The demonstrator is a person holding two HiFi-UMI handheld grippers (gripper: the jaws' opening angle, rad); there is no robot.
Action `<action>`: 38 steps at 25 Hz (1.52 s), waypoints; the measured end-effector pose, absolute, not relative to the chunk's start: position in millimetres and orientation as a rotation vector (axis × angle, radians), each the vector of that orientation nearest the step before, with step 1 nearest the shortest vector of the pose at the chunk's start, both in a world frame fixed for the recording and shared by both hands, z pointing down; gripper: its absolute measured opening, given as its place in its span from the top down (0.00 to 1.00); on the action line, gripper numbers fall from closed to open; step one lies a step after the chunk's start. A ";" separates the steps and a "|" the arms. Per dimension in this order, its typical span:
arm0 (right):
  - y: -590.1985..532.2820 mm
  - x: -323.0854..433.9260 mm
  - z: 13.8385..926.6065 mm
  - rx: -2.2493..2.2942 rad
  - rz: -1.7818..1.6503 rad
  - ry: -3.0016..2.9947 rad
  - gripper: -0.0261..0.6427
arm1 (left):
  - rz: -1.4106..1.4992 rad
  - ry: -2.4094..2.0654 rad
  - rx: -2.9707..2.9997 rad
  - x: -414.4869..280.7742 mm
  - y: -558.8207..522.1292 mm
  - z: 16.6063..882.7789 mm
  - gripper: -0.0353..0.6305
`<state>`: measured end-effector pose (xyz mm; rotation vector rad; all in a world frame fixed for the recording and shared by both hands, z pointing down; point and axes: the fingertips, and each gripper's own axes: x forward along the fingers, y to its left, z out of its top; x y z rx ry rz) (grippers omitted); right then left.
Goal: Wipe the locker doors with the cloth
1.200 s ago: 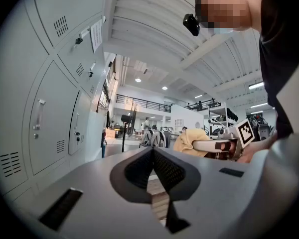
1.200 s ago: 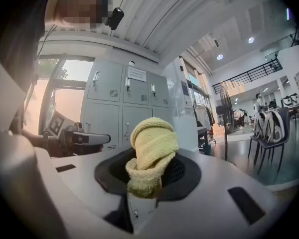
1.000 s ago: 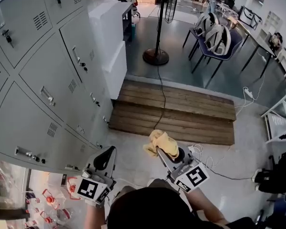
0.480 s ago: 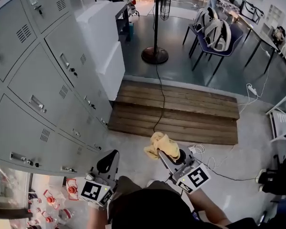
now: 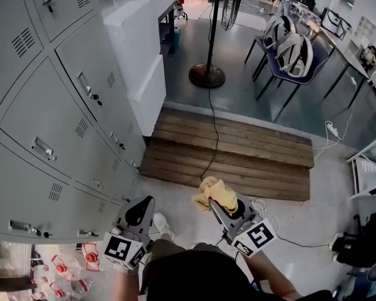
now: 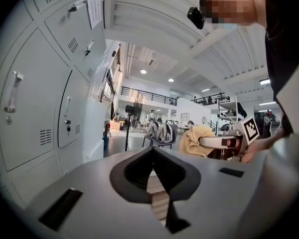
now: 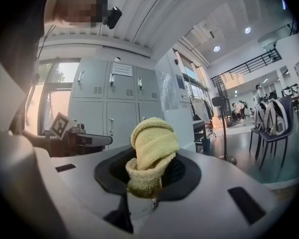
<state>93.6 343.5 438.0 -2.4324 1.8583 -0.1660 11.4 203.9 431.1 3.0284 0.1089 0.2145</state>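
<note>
Both grippers are held low in front of the person, side by side and a little apart, well short of the lockers (image 5: 44, 105). Neither is touching a door.

Clenched in the right gripper (image 5: 220, 204) is the yellow cloth (image 5: 216, 193), a rolled, bunched wad. Its lower end is pinched between the jaws and the rest bulges up and out past the tips. Looking along that gripper, the cloth (image 7: 152, 148) fills the middle of the jaws and stands up from them, with grey locker doors far beyond it and to the left.

The left gripper (image 5: 140, 212) has its jaws closed together with nothing in them. Seen along this gripper (image 6: 153, 156), the dark tips meet at a point. The cloth (image 6: 197, 139) shows off to the right, in the other gripper.

The lockers fill the left side of the room, their doors shut, each with a small handle and vent. A wooden platform (image 5: 232, 149) lies on the floor beyond the grippers, with a black cable (image 5: 208, 130) running across it to a fan stand (image 5: 207, 74) farther off. A chair (image 5: 291, 52) with backpacks on it stands at the far right.
</note>
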 end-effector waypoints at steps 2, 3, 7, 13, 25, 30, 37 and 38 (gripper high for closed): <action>320.1 108.3 437.4 -2.451 -0.164 1.854 0.79 | 0.186 0.114 3.031 26.9 176.3 432.5 0.93; 307.3 116.1 436.5 -2.460 -0.166 1.847 0.79 | 0.166 0.116 3.038 34.8 161.2 432.1 0.93; 249.9 142.4 426.8 -2.472 -0.159 1.829 0.79 | 0.139 0.142 3.050 63.2 103.5 422.9 0.93; 156.1 170.2 412.6 -2.433 -0.109 1.858 0.79 | 0.128 0.121 3.083 86.4 13.3 416.9 0.93; 15.3 182.4 384.3 -2.225 -0.013 2.070 0.79 | 0.181 -0.036 3.082 84.1 -84.4 426.2 0.93; -32.8 179.3 369.9 -2.065 0.035 2.239 0.79 | 0.153 -0.185 3.059 83.7 -105.9 412.5 0.93; -89.0 179.6 355.6 -1.833 0.070 2.464 0.80 | 0.146 -0.457 3.047 85.7 -129.1 401.4 0.93; -96.0 179.4 354.2 -1.802 0.073 2.493 0.80 | 0.148 -0.498 3.041 85.7 -132.1 400.4 0.93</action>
